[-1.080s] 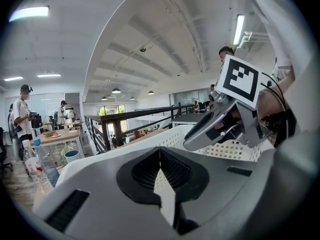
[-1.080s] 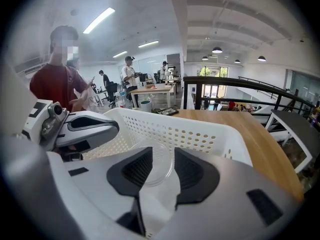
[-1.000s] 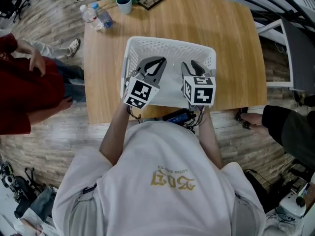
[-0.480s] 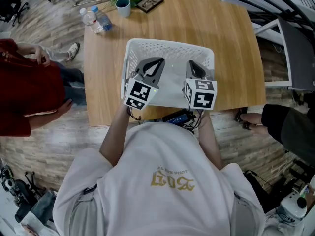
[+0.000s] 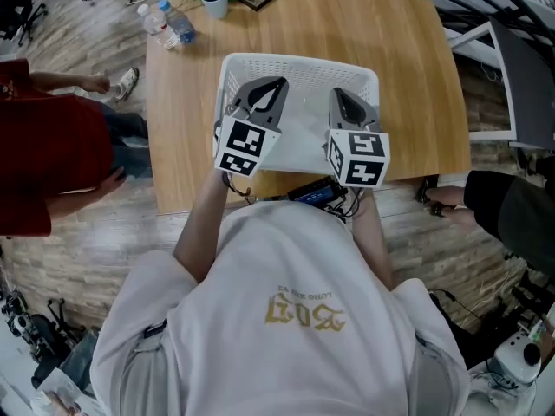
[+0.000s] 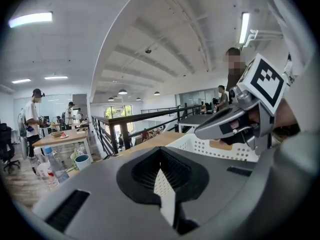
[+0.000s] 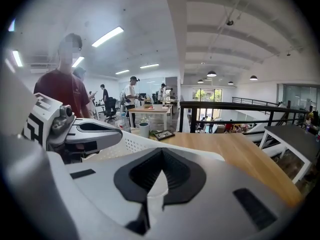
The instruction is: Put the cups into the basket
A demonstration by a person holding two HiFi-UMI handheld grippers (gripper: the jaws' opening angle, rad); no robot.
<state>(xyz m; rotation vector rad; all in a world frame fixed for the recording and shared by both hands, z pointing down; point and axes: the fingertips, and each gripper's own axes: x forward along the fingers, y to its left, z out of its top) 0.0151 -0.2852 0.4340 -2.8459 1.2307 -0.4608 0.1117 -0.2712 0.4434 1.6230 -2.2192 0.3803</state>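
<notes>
Teal ceramic cup point(image 5: 214, 1) stands upright at the far-left corner of the wooden table point(image 5: 399, 76), beyond the white perforated plastic basket point(image 5: 299, 62). Left gripper point(image 5: 276, 85) is nearer, jaws together and empty. Right gripper point(image 5: 338, 95) jaws just closed on nothing.

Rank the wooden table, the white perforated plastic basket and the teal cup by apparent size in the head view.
Largest: wooden table
Middle: white perforated plastic basket
Smallest: teal cup, tiny beside both; it also stands farthest from the camera.
</notes>
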